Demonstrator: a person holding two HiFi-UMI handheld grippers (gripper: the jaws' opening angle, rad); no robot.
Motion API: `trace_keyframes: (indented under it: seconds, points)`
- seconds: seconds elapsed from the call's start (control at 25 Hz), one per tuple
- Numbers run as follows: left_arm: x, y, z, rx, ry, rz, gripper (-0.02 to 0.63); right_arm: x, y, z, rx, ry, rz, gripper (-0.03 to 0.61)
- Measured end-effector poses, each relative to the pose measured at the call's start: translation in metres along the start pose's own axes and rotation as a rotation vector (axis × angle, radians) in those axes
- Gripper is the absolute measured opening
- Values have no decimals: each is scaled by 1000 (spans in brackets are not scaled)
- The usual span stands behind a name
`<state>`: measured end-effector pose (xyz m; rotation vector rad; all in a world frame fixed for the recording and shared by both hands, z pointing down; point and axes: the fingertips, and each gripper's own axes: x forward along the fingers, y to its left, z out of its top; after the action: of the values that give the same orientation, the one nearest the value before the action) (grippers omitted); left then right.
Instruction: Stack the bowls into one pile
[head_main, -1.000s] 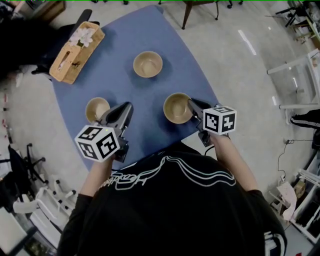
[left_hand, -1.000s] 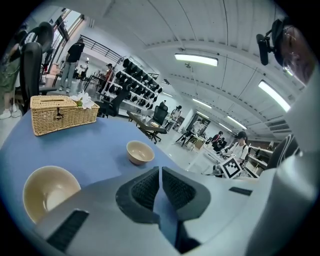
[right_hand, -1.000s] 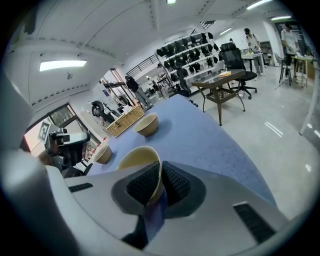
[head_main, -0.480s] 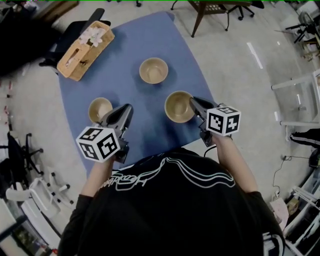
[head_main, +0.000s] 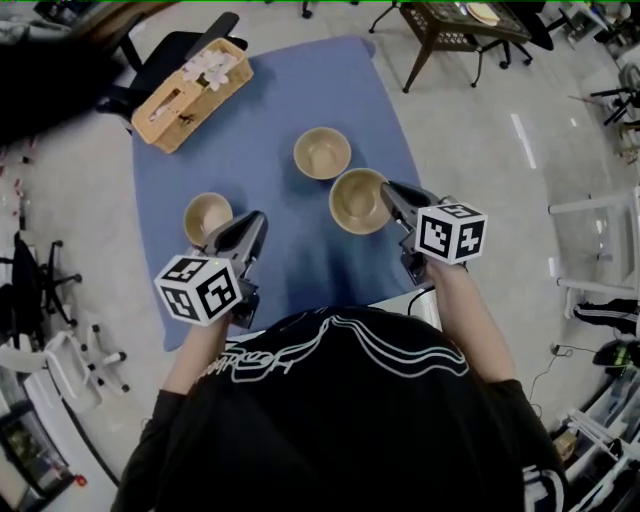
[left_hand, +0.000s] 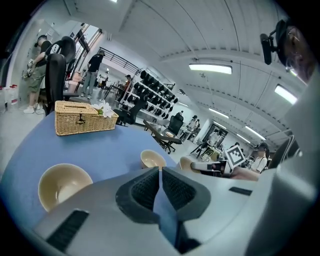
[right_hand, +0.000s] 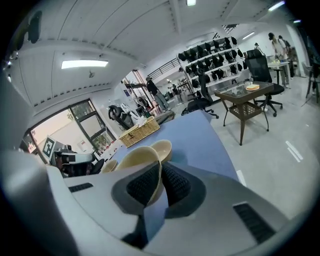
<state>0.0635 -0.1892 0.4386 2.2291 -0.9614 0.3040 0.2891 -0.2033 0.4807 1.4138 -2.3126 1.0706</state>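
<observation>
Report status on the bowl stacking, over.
Right gripper shut on rim of near bowl, close beside far bowl, not stacked. Left gripper jaws together, empty, by left bowl. Basket at far corner, out of the way.

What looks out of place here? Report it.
Nothing stands out. The three bowls look whole, open side up: the near bowl gripped by its rim in the right tongs, the far bowl and left bowl resting on the blue table. Nothing spilled.

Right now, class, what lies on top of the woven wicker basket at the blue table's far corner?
White flowers lie on the rectangular wicker basket, toward its far end. Its top covers the inside, so any contents cannot be seen.
</observation>
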Motion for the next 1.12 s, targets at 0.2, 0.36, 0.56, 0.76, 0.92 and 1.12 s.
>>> trace_keyframes:
  seconds: [0.2,0.36,0.56,0.76,0.92,1.12]
  points:
    - [-6,7,3,-23,-32,42,38,16,6,27,-49,-9,41,44]
    - [-8,14,4,-41,-55,67,38,31,12,43,-80,-17,68,44]
    - [-13,17,-1,-61,-75,88,38,43,18,55,-109,-19,95,44]
    - [-15,22,-1,-79,-97,105,38,60,21,66,-127,-17,112,44]
    - [-16,28,-5,-91,-98,114,38,75,22,71,-138,-10,118,44]
    - [-19,35,-7,-112,-106,128,38,94,20,76,-147,5,115,44]
